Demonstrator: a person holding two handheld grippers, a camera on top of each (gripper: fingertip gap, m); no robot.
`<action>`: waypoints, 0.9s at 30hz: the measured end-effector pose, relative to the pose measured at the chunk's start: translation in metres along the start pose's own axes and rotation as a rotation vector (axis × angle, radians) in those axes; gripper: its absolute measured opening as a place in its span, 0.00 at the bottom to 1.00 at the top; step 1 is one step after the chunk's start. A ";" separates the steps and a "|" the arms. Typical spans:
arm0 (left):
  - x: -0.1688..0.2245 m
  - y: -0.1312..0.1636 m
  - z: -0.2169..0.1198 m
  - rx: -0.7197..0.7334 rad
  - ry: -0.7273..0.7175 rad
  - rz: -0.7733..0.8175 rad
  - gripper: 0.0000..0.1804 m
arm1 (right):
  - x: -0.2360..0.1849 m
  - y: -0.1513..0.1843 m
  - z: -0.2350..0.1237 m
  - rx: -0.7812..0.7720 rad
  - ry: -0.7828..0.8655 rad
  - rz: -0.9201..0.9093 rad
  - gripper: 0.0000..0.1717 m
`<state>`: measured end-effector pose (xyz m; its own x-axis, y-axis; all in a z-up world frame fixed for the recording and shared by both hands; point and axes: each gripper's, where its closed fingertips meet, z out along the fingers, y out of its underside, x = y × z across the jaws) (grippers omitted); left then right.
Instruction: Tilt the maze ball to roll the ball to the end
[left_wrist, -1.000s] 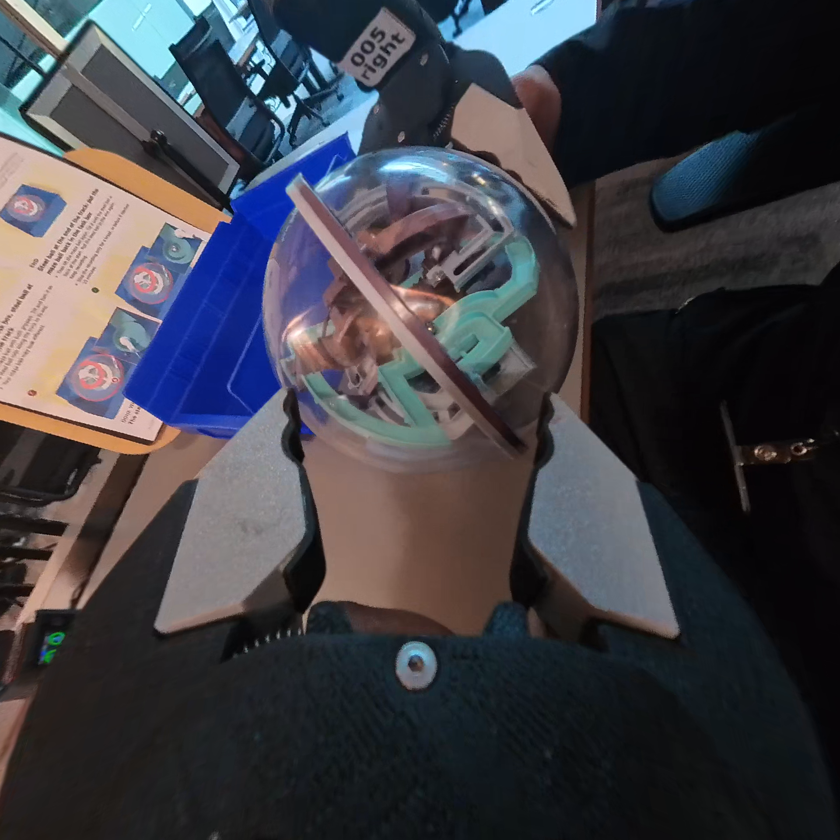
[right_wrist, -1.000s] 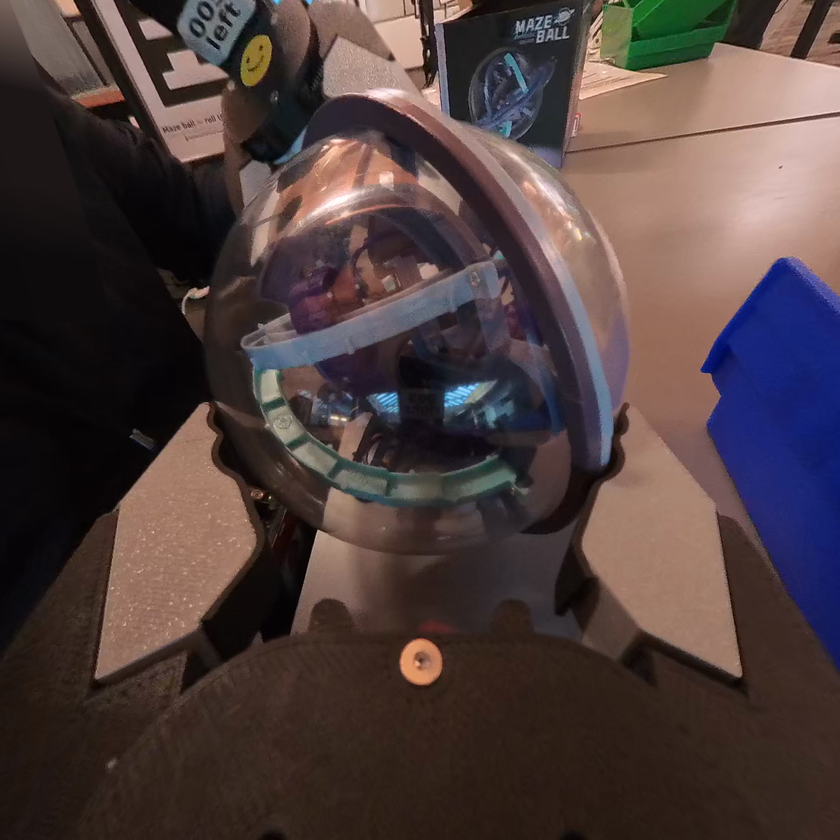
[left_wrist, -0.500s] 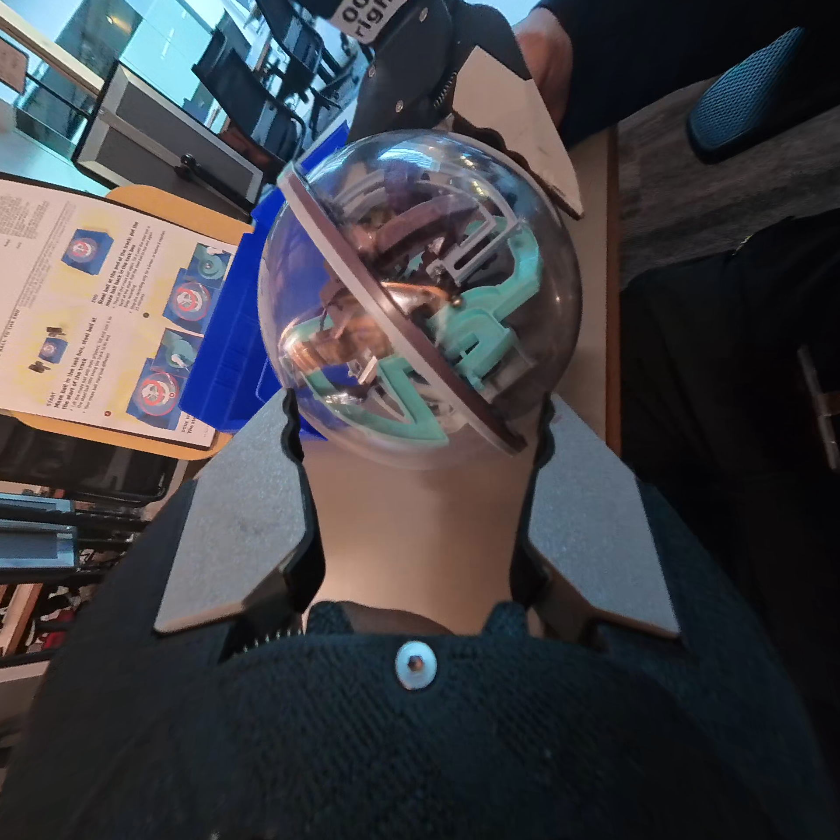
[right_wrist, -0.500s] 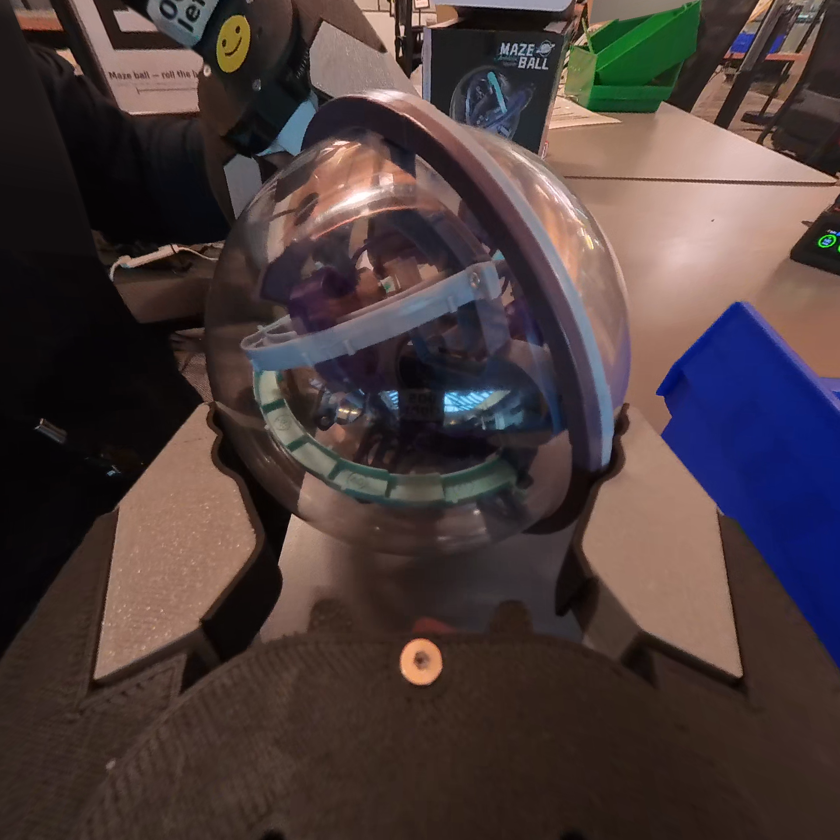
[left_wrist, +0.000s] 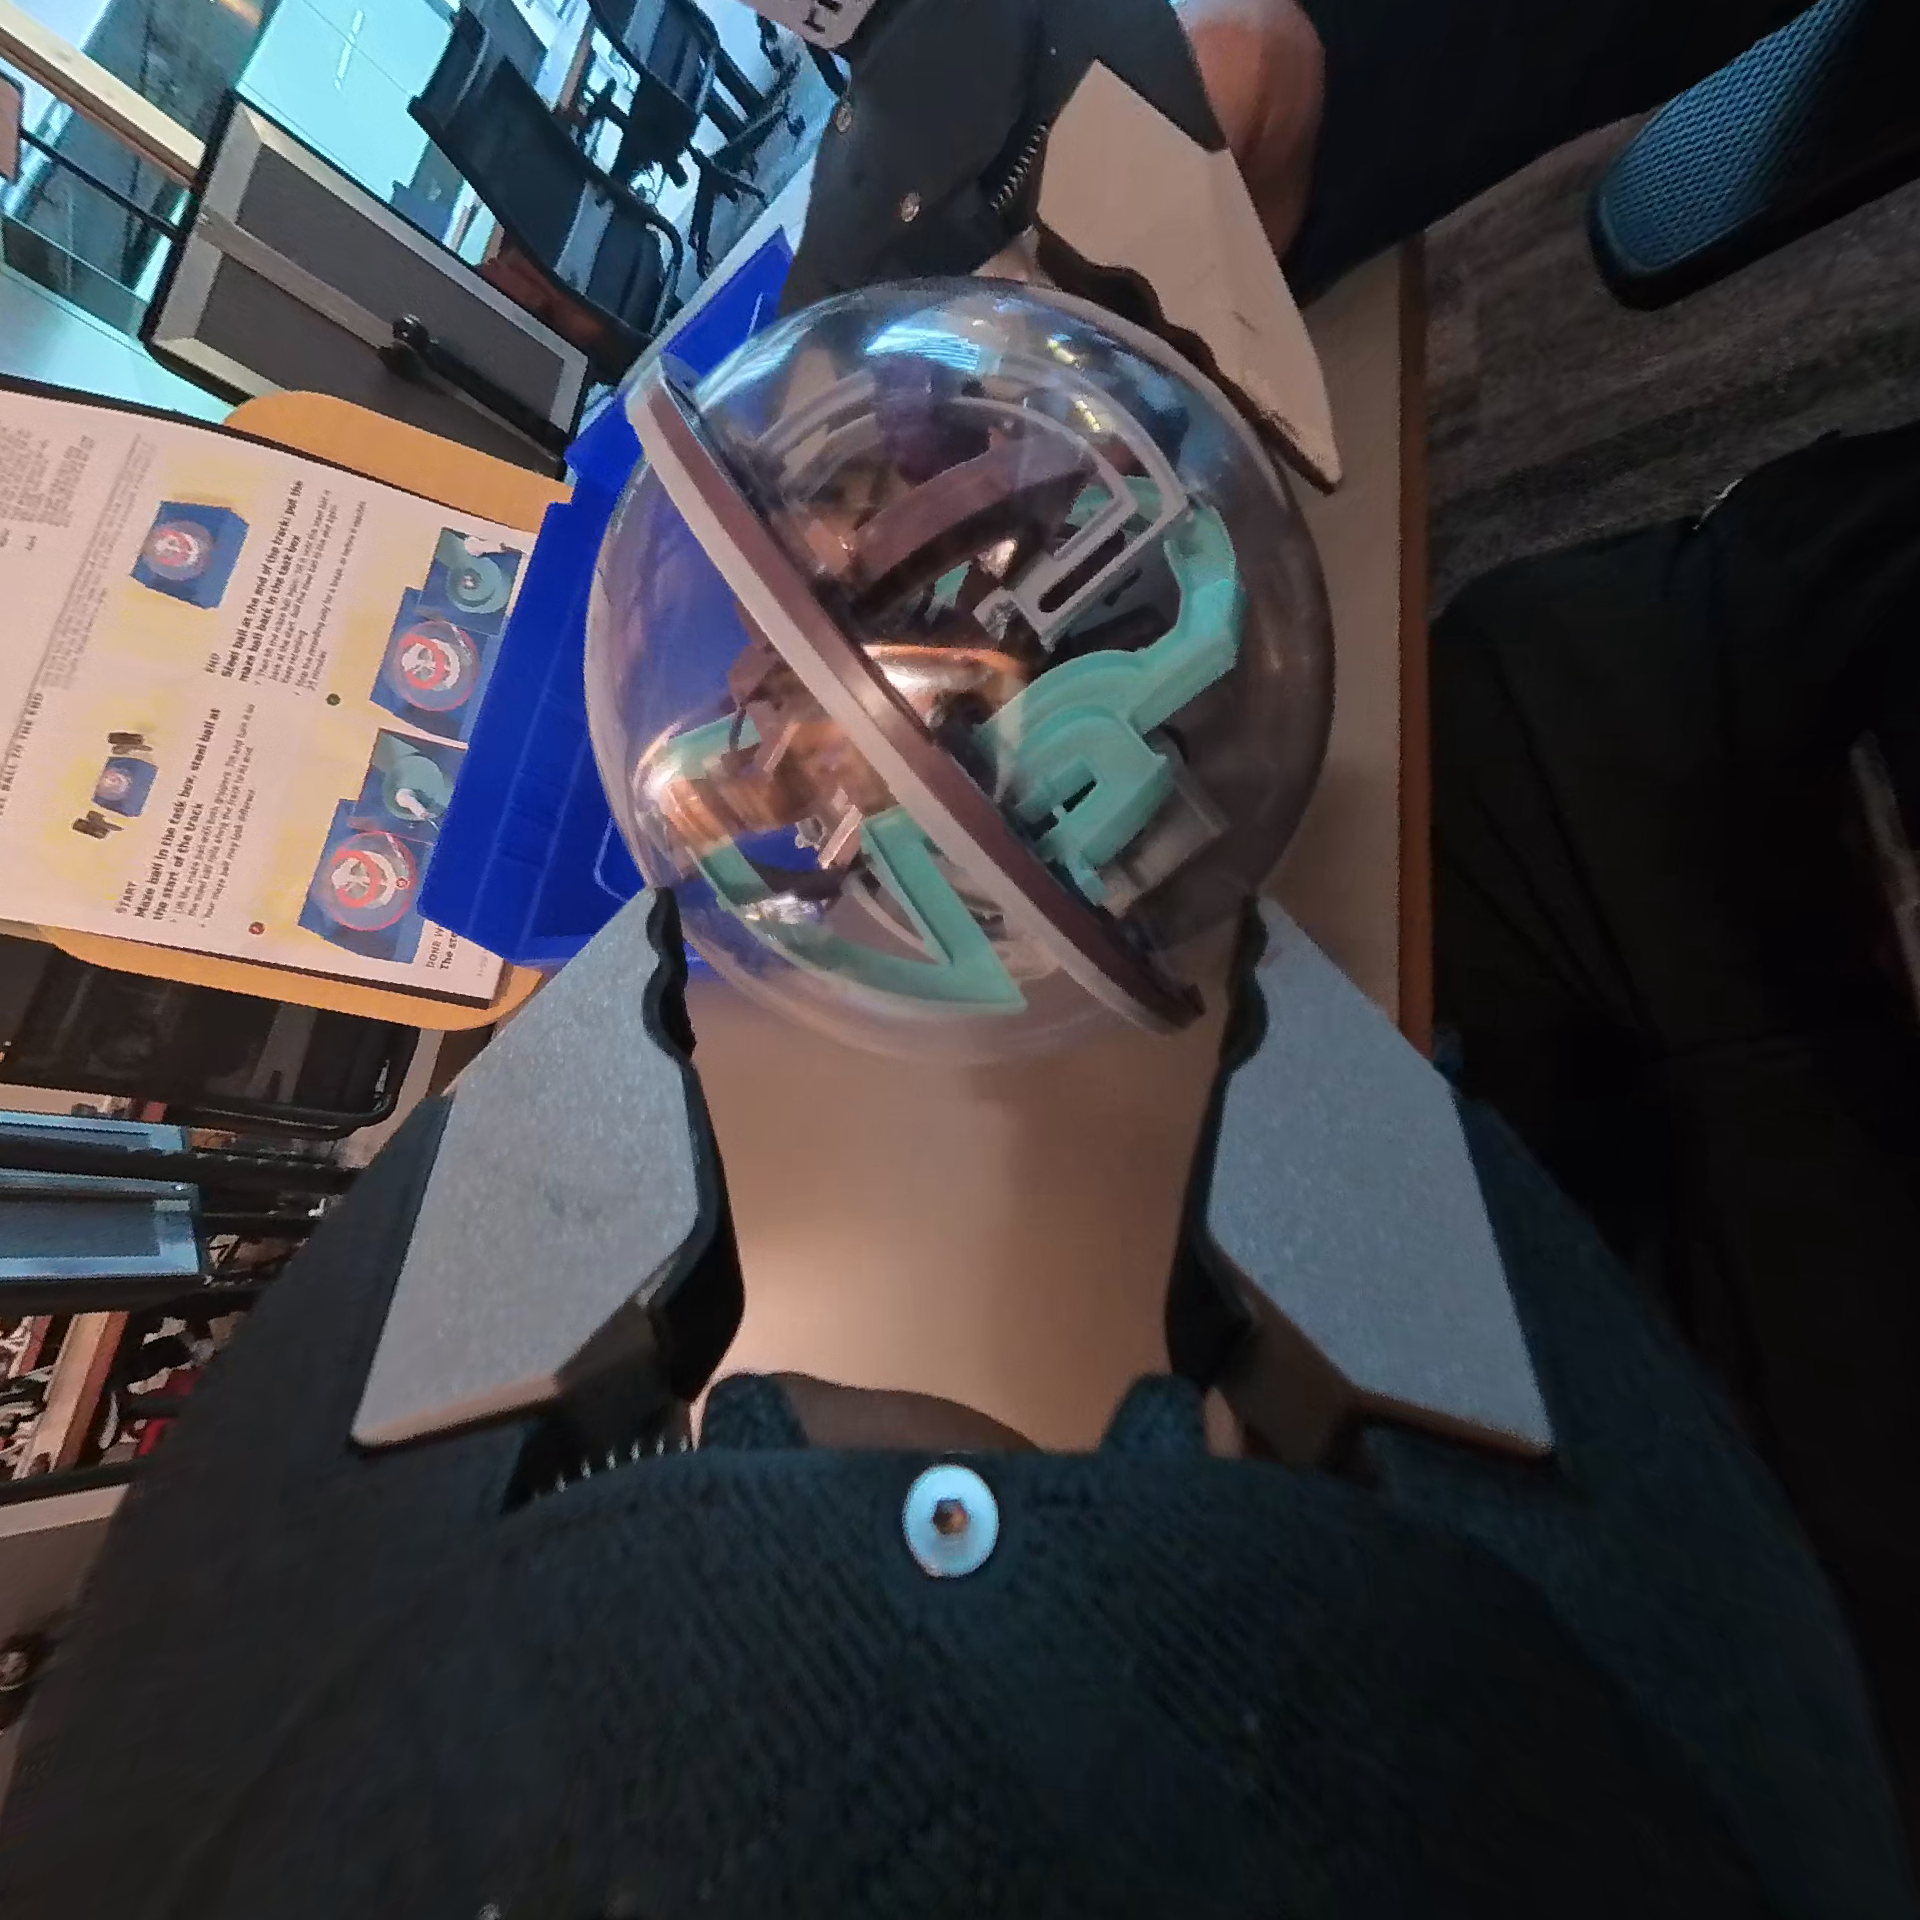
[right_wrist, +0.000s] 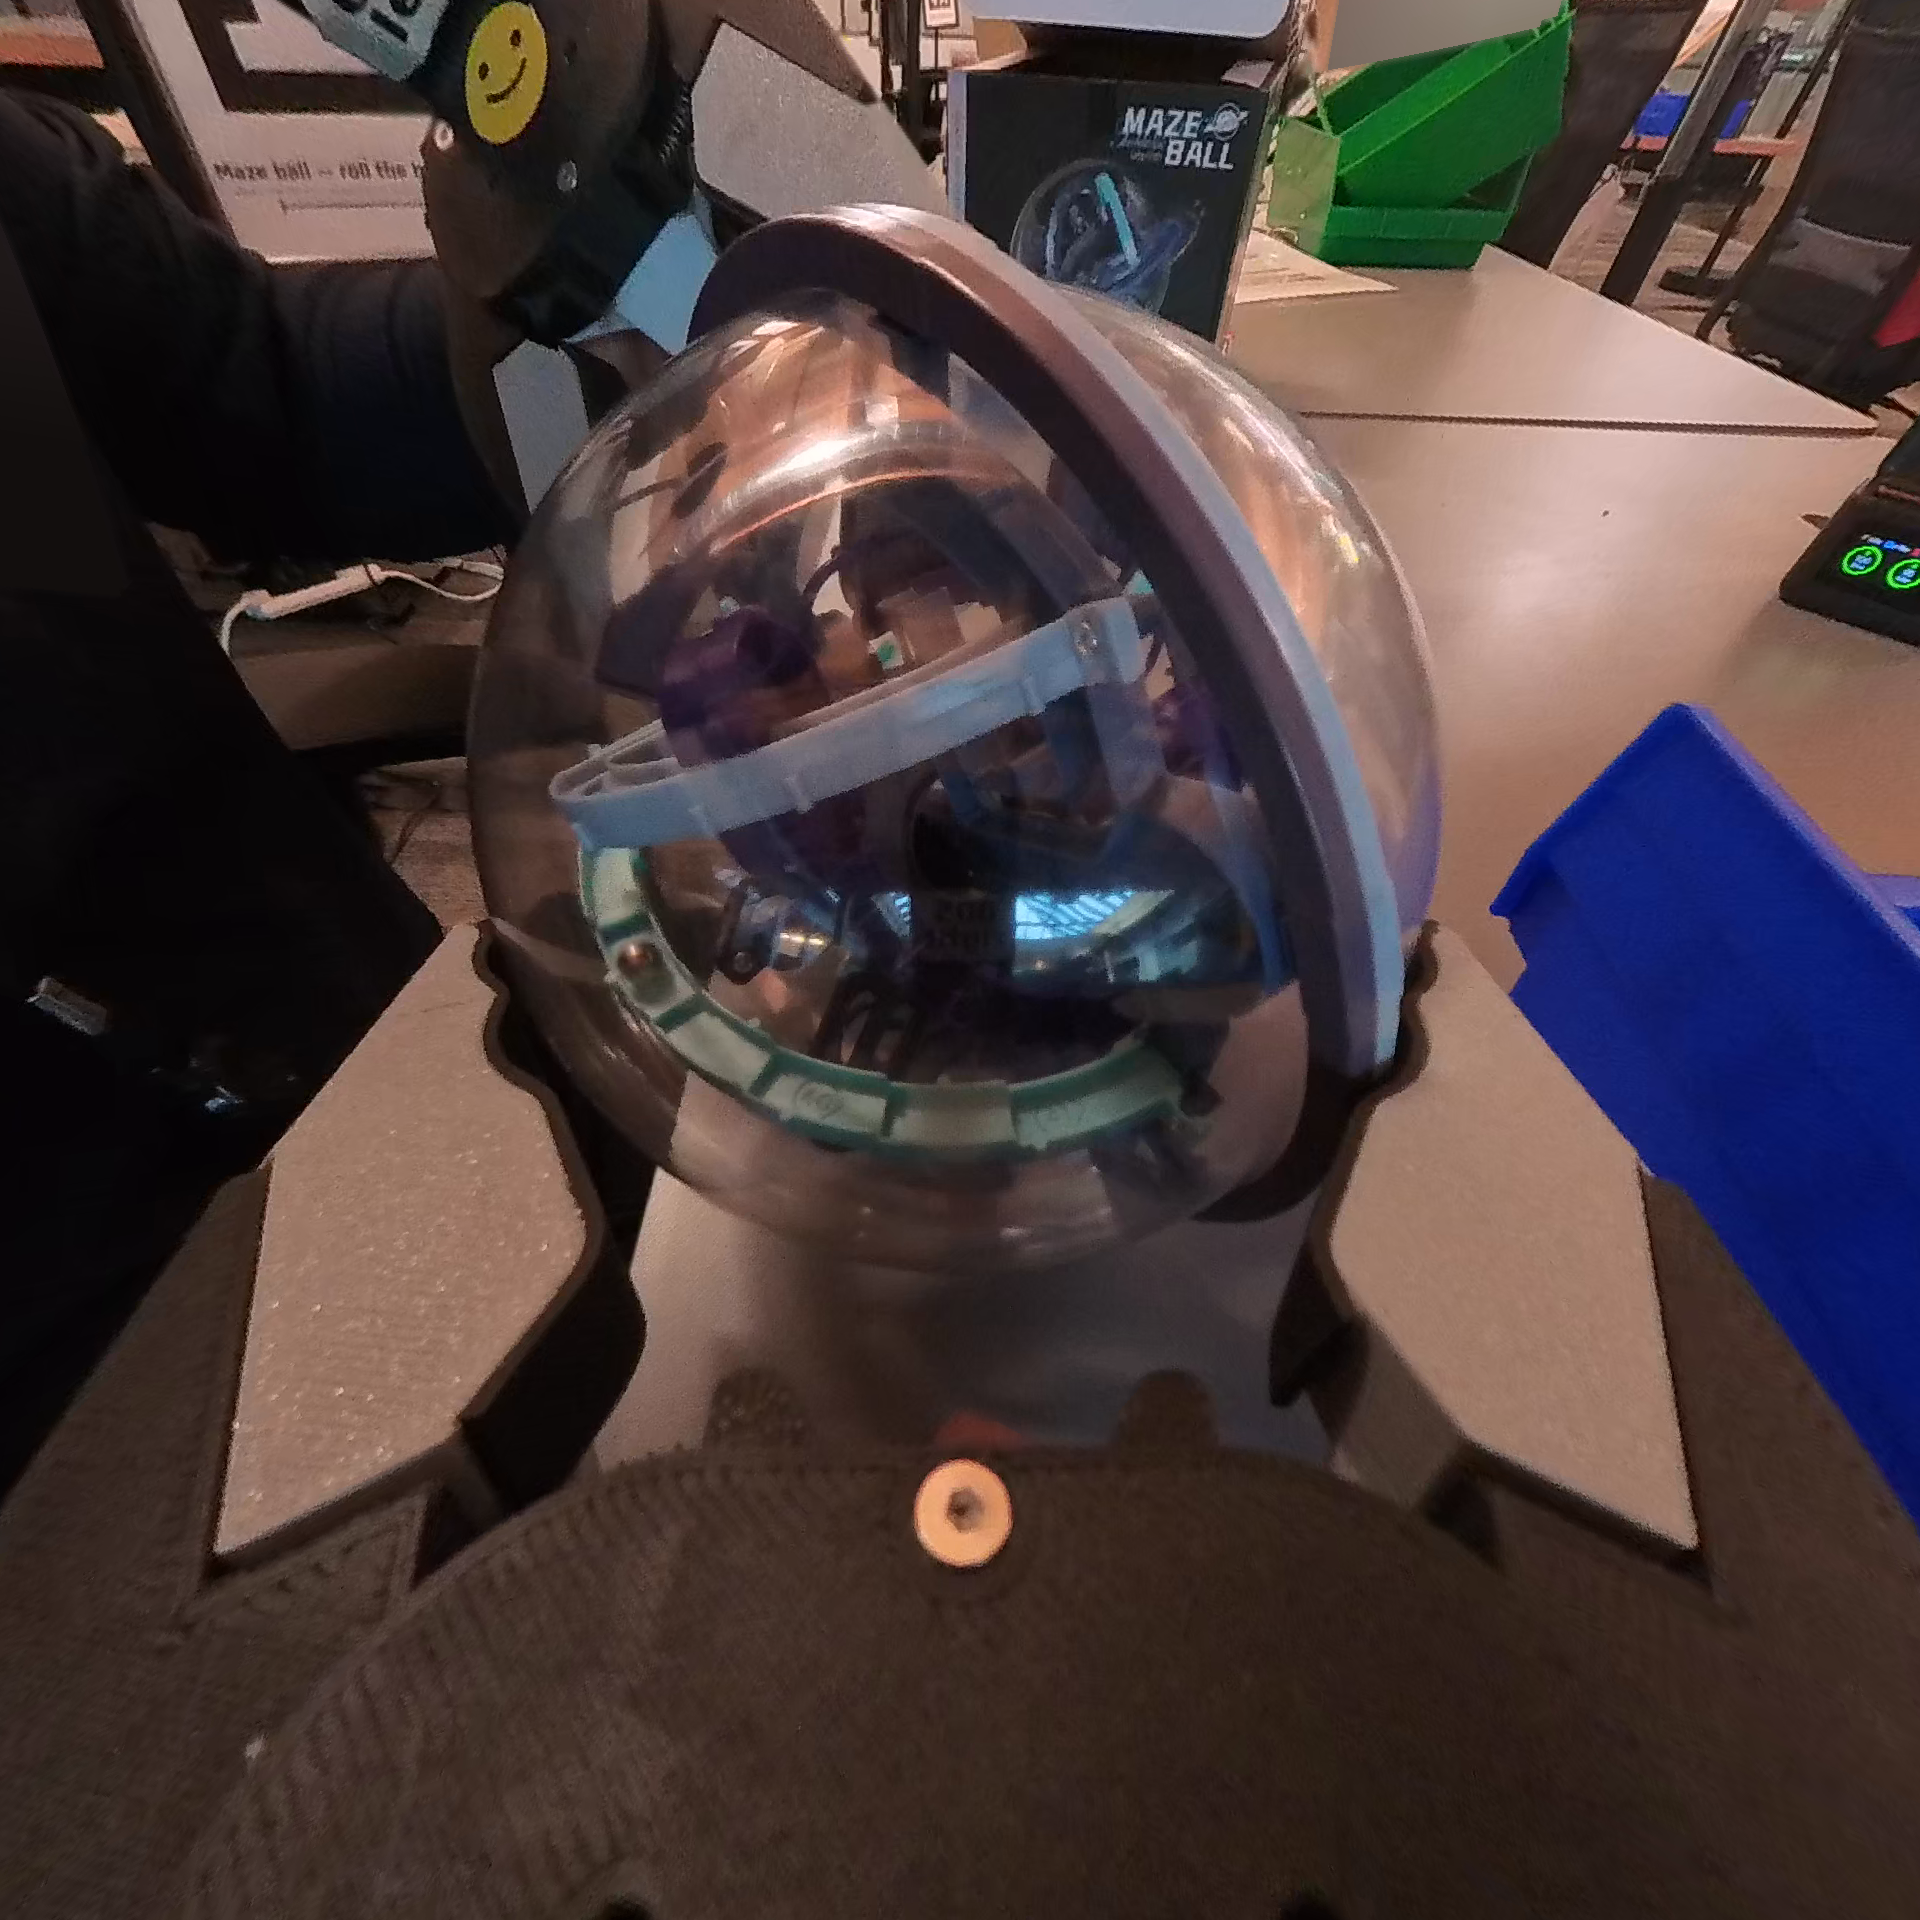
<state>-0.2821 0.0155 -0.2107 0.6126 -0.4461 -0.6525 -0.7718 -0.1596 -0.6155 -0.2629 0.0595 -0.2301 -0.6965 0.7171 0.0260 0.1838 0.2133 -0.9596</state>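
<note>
Both grippers, left (left_wrist: 956, 966) and right (right_wrist: 951, 1049), clamp clear maze ball (right_wrist: 935, 727) between them. Steel ball (right_wrist: 636, 954) on green track; overtilt risks derailing it.

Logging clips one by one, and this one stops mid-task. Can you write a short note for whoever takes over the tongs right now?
Left tongs: clamped on the clear maze ball, pads against its lower sides.
Right tongs: clamped on the same ball from the opposite side.
The ball is held up off the table, its dark seam ring running diagonally.
The small steel ball sits on the green ring track, at its left side.
Done: maze ball lifted, steel ball on the track.
Left: tilt on until it reaches the end; the end is not identifiable here.
</note>
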 end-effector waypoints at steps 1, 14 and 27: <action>-0.001 0.001 0.000 -0.006 0.002 0.003 0.57 | 0.001 0.000 0.001 0.001 0.003 0.001 0.91; -0.004 0.007 0.001 0.036 0.007 -0.032 0.57 | 0.004 -0.004 0.003 0.021 0.022 0.024 0.91; -0.008 0.012 0.001 0.062 0.052 -0.089 0.57 | 0.006 -0.007 0.005 0.023 0.039 0.093 0.91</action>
<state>-0.2958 0.0175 -0.2133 0.6673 -0.4777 -0.5714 -0.7019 -0.1468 -0.6970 -0.2721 0.0585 -0.2244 -0.6498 0.7582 -0.0531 0.2298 0.1294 -0.9646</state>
